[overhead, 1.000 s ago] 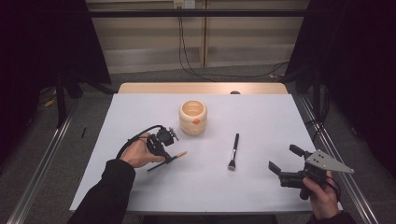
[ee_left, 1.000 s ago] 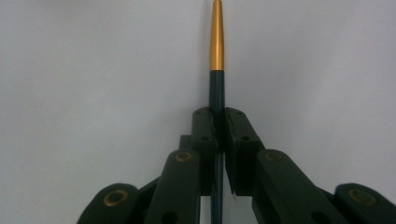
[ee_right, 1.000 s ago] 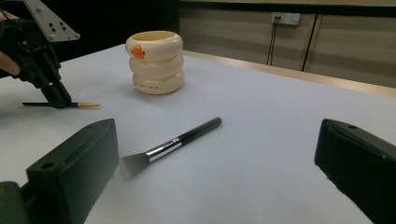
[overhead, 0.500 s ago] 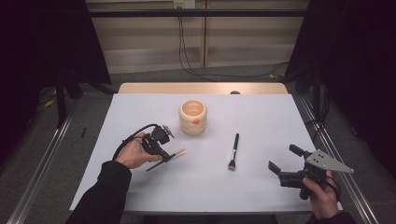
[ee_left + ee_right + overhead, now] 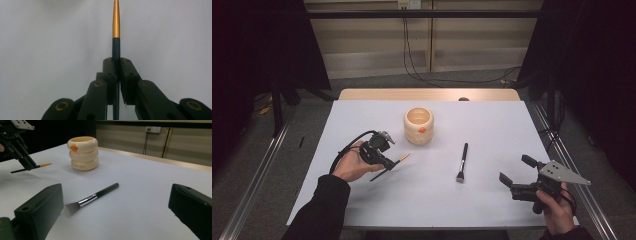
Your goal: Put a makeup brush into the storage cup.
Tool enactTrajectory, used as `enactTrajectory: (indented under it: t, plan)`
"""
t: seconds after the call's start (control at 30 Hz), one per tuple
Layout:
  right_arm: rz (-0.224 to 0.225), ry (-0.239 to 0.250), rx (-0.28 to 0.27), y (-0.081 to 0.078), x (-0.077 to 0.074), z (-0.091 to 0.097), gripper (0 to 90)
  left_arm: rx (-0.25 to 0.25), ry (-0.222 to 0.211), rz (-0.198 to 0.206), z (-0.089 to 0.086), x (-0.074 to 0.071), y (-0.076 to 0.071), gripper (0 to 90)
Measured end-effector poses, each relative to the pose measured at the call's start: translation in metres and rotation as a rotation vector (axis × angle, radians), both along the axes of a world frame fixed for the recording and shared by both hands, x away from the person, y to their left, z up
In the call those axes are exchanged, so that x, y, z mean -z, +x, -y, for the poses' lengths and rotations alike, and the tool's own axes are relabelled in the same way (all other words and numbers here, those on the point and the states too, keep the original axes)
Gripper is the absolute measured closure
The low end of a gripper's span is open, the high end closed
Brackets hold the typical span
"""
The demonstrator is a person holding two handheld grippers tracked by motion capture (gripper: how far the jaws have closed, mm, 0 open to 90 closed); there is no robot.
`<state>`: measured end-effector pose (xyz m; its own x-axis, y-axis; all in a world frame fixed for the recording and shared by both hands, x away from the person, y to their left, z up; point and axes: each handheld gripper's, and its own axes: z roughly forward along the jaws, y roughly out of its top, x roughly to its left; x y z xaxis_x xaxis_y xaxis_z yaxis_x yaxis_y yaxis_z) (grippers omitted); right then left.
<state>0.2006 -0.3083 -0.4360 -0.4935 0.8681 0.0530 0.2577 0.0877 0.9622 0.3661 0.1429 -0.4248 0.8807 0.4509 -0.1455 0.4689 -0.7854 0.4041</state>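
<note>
Right tool nearest, jaws spread wide, nothing between them, low over white bench. Just beyond its jaws: flat brush, bristles toward right tool, handle pointing away. Left tool clenched on thin dark stick; long axis runs along jaws, gold tip pointing ahead toward cream ringed cup. Right gripper view shows cup's orange duck mark and stick raised off bench.
</note>
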Motion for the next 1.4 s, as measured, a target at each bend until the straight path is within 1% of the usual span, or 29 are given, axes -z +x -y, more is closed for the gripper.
enactTrajectory:
  t: [0.03, 0.1, 0.13, 0.17, 0.2, 0.23, 0.27, 0.4, 0.43, 0.5, 0.53, 0.57, 0.6, 0.67, 0.7, 0.77, 0.83, 0.87, 0.9, 0.93, 0.97, 1.03, 1.1, 1.13, 1.2, 1.23, 1.27, 1.33, 1.4]
  plan:
    - [0.003, -0.003, 0.001, 0.0, 0.0, 0.0, 0.0, -0.012, -0.02, 0.007, -0.001, -0.001, -0.001, 83.5]
    - [0.002, -0.001, 0.0, 0.0, 0.0, 0.0, 0.0, -0.011, -0.028, 0.01, -0.002, -0.002, -0.001, 83.6]
    - [0.001, 0.0, 0.001, 0.0, 0.0, 0.0, 0.0, -0.006, -0.032, -0.002, -0.003, -0.002, -0.002, 83.6]
    - [0.0, 0.0, 0.001, 0.0, 0.0, 0.0, 0.0, -0.018, -0.053, 0.007, -0.004, -0.002, -0.004, 83.6]
    - [0.002, -0.002, 0.001, 0.0, 0.0, 0.0, 0.0, -0.008, -0.048, 0.013, -0.005, -0.003, -0.004, 83.5]
    - [0.002, -0.003, 0.0, 0.0, 0.0, 0.0, 0.0, -0.032, -0.073, 0.018, -0.005, -0.003, -0.005, 83.5]
    - [0.002, -0.003, 0.0, 0.0, 0.0, 0.0, 0.0, -0.032, -0.073, 0.018, -0.005, -0.003, -0.005, 83.5]
    - [0.003, -0.002, 0.001, 0.0, 0.0, 0.0, 0.0, -0.048, -0.124, 0.034, -0.008, -0.006, -0.007, 83.6]
    - [0.002, -0.002, 0.0, 0.0, 0.0, 0.0, 0.0, -0.082, -0.161, 0.048, -0.009, -0.007, -0.009, 83.5]
    - [0.002, -0.002, 0.0, 0.0, 0.0, 0.0, 0.0, -0.083, -0.171, 0.045, -0.009, -0.008, -0.009, 83.5]
    - [0.0, 0.0, 0.001, 0.0, 0.0, 0.0, 0.0, -0.051, -0.154, 0.061, -0.012, -0.01, -0.008, 83.5]
    - [0.0, 0.0, 0.001, 0.0, 0.0, 0.0, 0.0, -0.04, -0.161, 0.058, -0.013, -0.011, -0.008, 83.5]
    - [0.002, -0.001, 0.0, 0.0, 0.0, 0.0, 0.0, -0.075, -0.211, 0.067, -0.012, -0.012, -0.011, 83.5]
    - [0.001, 0.004, 0.003, 0.0, 0.0, -0.001, 0.0, -0.078, -0.22, 0.069, -0.013, -0.013, -0.012, 83.5]
    - [0.002, 0.0, 0.001, 0.0, 0.0, -0.001, 0.0, -0.073, -0.222, 0.08, -0.014, -0.015, -0.013, 83.5]
    - [-0.001, 0.001, -0.001, 0.0, 0.0, -0.001, 0.0, -0.09, -0.264, 0.1, -0.017, -0.018, -0.014, 83.6]
    - [0.003, -0.001, 0.001, 0.0, 0.0, 0.0, 0.0, -0.091, -0.269, 0.105, -0.018, -0.019, -0.014, 83.5]
    - [0.003, -0.001, 0.001, 0.0, 0.0, 0.0, 0.0, -0.09, -0.283, 0.104, -0.019, -0.02, -0.015, 83.5]
    - [0.003, -0.001, -0.001, 0.0, 0.0, 0.0, 0.0, -0.098, -0.29, 0.109, -0.02, -0.02, -0.015, 83.5]
    - [0.004, -0.002, -0.001, 0.0, 0.0, 0.0, 0.0, -0.112, -0.314, 0.121, -0.022, -0.02, -0.016, 83.5]
    - [0.005, -0.003, 0.0, 0.0, 0.0, 0.0, 0.0, -0.112, -0.314, 0.121, -0.022, -0.02, -0.016, 83.5]
    - [0.002, -0.001, 0.001, 0.0, 0.0, 0.0, 0.0, -0.132, -0.346, 0.129, -0.024, -0.019, -0.016, 83.5]
    - [0.005, -0.003, -0.001, 0.0, 0.0, 0.0, 0.0, -0.137, -0.35, 0.127, -0.025, -0.02, -0.017, 83.5]
    - [0.005, -0.004, 0.0, 0.0, 0.0, 0.0, 0.0, -0.14, -0.366, 0.128, -0.027, -0.02, -0.018, 83.5]
    - [0.005, -0.004, 0.0, 0.0, 0.0, 0.0, 0.0, -0.133, -0.366, 0.124, -0.027, -0.02, -0.018, 83.5]
    - [0.005, -0.004, 0.0, 0.0, 0.0, 0.0, 0.0, -0.139, -0.365, 0.137, -0.028, -0.021, -0.019, 83.5]
    - [0.005, -0.004, 0.0, 0.0, 0.0, 0.0, 0.0, -0.134, -0.386, 0.132, -0.029, -0.02, -0.019, 83.5]
    - [0.005, -0.003, 0.002, 0.0, 0.0, 0.0, 0.0, -0.146, -0.383, 0.152, -0.029, -0.022, -0.02, 83.5]
    - [0.002, -0.001, 0.002, 0.0, 0.0, 0.0, 0.0, -0.153, -0.409, 0.17, -0.029, -0.022, -0.022, 83.5]
